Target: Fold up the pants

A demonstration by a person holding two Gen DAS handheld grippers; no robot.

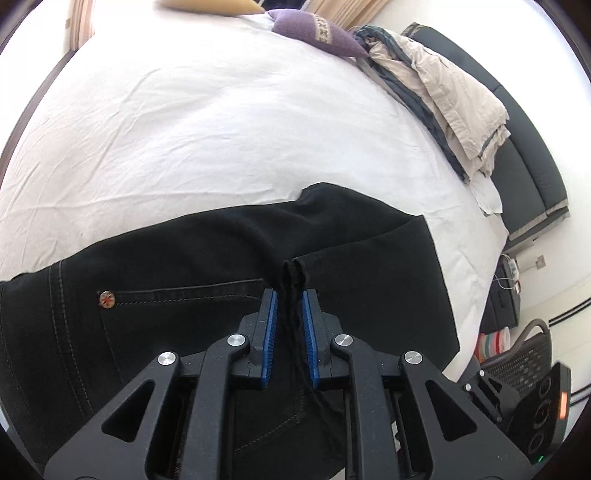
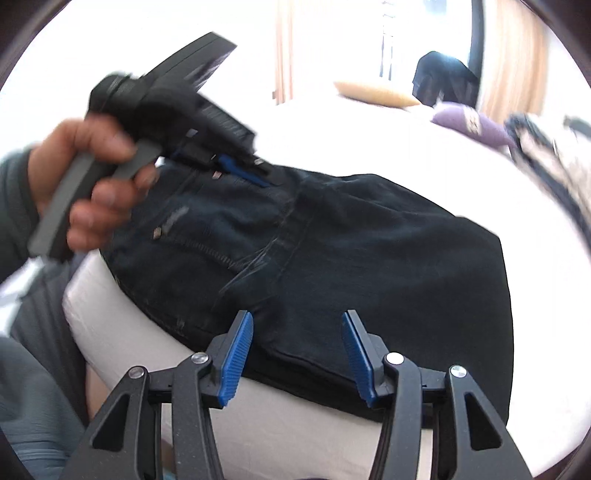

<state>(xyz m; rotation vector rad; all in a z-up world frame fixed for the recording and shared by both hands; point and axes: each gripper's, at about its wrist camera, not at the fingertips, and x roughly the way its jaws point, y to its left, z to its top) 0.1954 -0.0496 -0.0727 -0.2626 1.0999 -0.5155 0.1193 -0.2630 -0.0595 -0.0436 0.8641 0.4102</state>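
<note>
1. Left wrist view: the black pants (image 1: 229, 266) lie folded on a white bed sheet (image 1: 192, 133), a pocket seam and a copper rivet (image 1: 106, 298) showing on the left part.
2. The left gripper (image 1: 289, 295) sits low over the pants with its jaws only narrowly parted. A thin upright fold of black cloth (image 1: 293, 275) rises in the gap between the blue pads (image 1: 271, 328), and a loose thread hangs down there. Whether the pads press on that fold cannot be told; a sliver of space shows on each side.
3. Farther back lie a purple cushion (image 1: 314, 33) and a heap of beige and grey clothes (image 1: 443, 96) by a dark headboard (image 1: 524, 155).
4. Right wrist view: the right gripper (image 2: 297, 321) stands about half open above the near edge of the pants (image 2: 369, 258), with nothing pinched; its pads are clear of the cloth.
5. A person's hand (image 2: 88, 177) holds the grey handle of the left gripper (image 2: 255, 177), whose blurred tips are down at the far side of the pants.
</note>
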